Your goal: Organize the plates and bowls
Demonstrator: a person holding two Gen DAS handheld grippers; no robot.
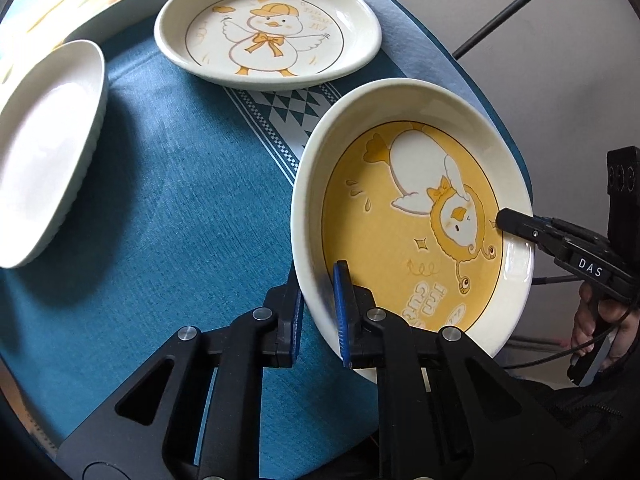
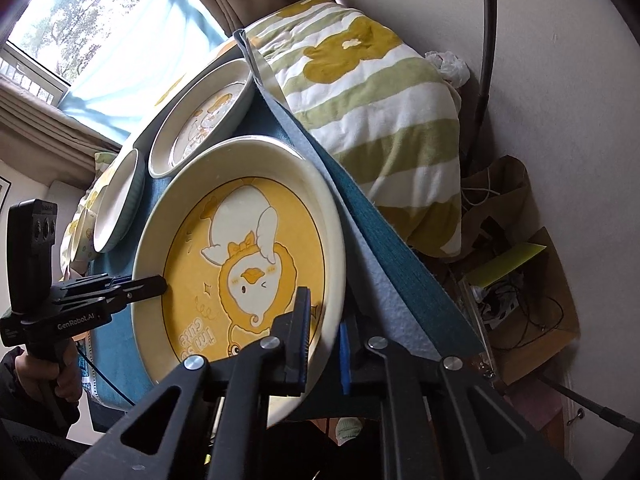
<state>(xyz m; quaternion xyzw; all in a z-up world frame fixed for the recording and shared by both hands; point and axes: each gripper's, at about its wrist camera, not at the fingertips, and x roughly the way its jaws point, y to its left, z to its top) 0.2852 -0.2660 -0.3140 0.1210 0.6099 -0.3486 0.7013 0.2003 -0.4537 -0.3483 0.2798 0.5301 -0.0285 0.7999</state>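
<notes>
A yellow duck plate (image 1: 404, 216) is held tilted above the blue tablecloth (image 1: 180, 208) at the table's near right edge. My left gripper (image 1: 320, 312) is shut on its left rim, one finger inside, one outside. My right gripper (image 2: 324, 332) is shut on the opposite rim of the same plate (image 2: 248, 256); it also shows in the left wrist view (image 1: 516, 222). The left gripper shows in the right wrist view (image 2: 152, 284). A white duck plate (image 1: 268, 28) lies farther back. A plain white ribbed bowl (image 1: 48, 148) sits at the left.
A larger dish rim (image 1: 120, 4) lies at the far back. The table edge (image 2: 360, 216) runs just right of the held plate. Beyond it lie a green-striped blanket (image 2: 380, 120) and cardboard boxes with cables (image 2: 520, 280) on the floor.
</notes>
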